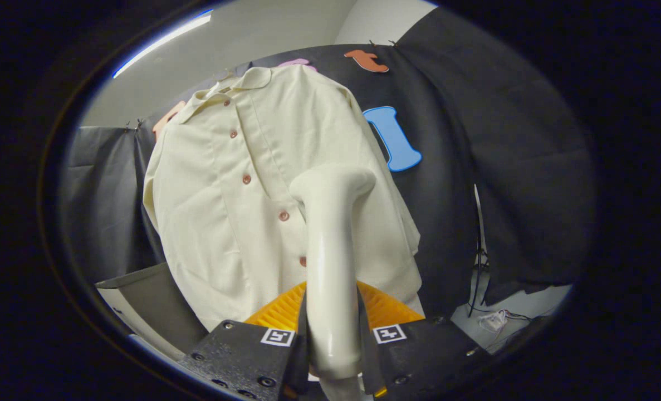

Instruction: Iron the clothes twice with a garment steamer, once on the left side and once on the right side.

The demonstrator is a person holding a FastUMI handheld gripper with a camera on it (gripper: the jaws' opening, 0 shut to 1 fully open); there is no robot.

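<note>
My gripper (pixel 333 340): both black fingers (pixel 252 348) press on the handle, clamped from either side.
Steamer: my glossy cream plastic garment steamer (pixel 330 245) rises between my fingers, its angled head against the shirt front.
Shirt: a cream, collared, button-front shirt (pixel 241 184) hangs before me, brown buttons running down its placket.
Orange part: a ribbed orange piece (pixel 285 312) sits just behind the handle.

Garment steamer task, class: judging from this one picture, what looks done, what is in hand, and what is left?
Done: the fingers are shut on the garment steamer, so it is picked up. In hand: its head is raised against the cream shirt, beside the button line. Left: the picture cannot show any finished pass, so count both the left-side and right-side strokes as still to confirm.
</note>
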